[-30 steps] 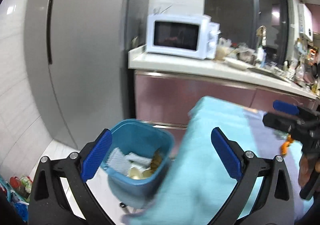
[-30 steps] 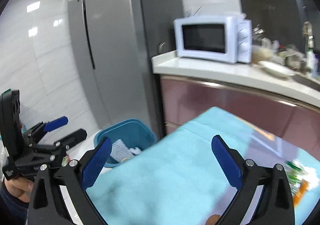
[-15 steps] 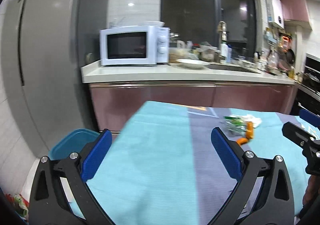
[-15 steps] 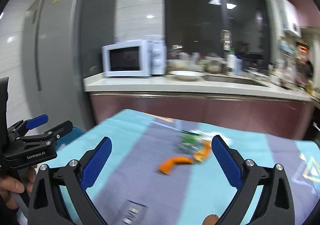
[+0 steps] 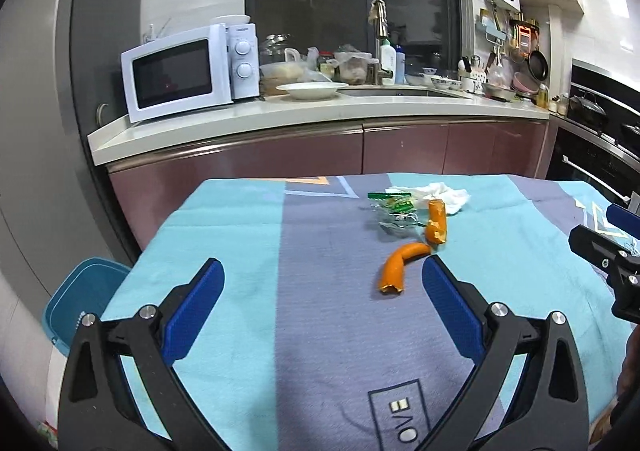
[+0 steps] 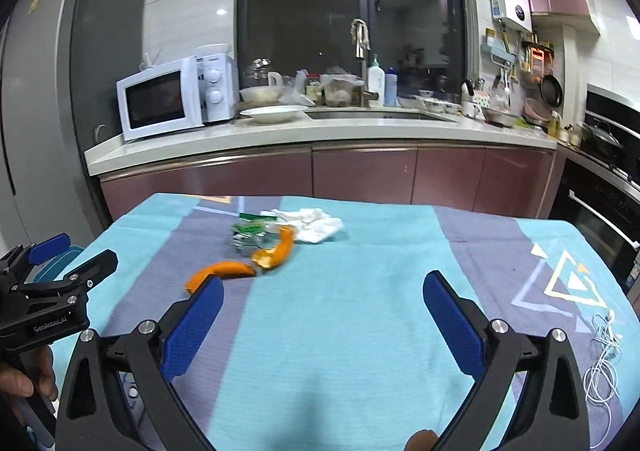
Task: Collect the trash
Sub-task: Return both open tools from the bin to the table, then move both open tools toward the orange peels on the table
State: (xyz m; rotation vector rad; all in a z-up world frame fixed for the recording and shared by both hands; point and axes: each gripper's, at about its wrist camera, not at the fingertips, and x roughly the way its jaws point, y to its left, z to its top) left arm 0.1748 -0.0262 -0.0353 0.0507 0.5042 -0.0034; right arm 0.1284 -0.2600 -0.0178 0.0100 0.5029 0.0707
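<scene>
Trash lies on the blue cloth-covered table (image 5: pixel 248 251): two orange peel pieces (image 5: pixel 402 267) (image 5: pixel 437 226), a clear green-printed wrapper (image 5: pixel 394 213) and a crumpled white tissue (image 5: pixel 442 195). In the right wrist view the peels (image 6: pixel 222 271) (image 6: pixel 278 249), wrapper (image 6: pixel 250 235) and tissue (image 6: pixel 310 223) lie ahead to the left. My left gripper (image 5: pixel 322 313) is open and empty, just short of the near peel. My right gripper (image 6: pixel 322 321) is open and empty over bare cloth. A blue trash bin (image 5: pixel 80 299) stands on the floor left of the table.
A kitchen counter (image 5: pixel 320 111) with a white microwave (image 5: pixel 188 71), a plate and clutter runs behind the table. A grey fridge (image 6: pixel 36 111) stands at left, an oven (image 6: pixel 600 211) at right. White earphones (image 6: pixel 604 351) lie on the table's right side.
Both grippers have swung from facing the bin and fridge rightward to face the table and the trash. Both stay open and empty.
</scene>
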